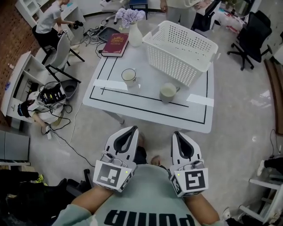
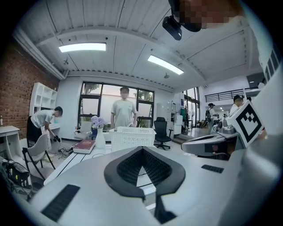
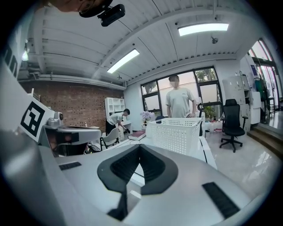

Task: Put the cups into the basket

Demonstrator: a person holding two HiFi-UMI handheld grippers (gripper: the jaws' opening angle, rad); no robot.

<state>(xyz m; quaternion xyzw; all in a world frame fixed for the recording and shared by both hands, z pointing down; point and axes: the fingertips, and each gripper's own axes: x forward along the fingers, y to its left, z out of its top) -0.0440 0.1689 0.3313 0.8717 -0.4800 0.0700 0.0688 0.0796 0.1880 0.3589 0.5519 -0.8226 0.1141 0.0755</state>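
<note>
Two cups stand on the white table: a white cup with a dark rim at the left and a pale cup with a handle to its right. Just behind them the white perforated basket sits tilted and empty; it also shows as the basket and the basket in the gripper views. My left gripper and right gripper are held side by side close to my body, short of the table's near edge. Both are shut and hold nothing. The jaws hide the cups in both gripper views.
A red book and a white vase with flowers stand at the table's far left corner. A person stands beyond the basket, another bends at the left. A folding chair, floor cables and an office chair surround the table.
</note>
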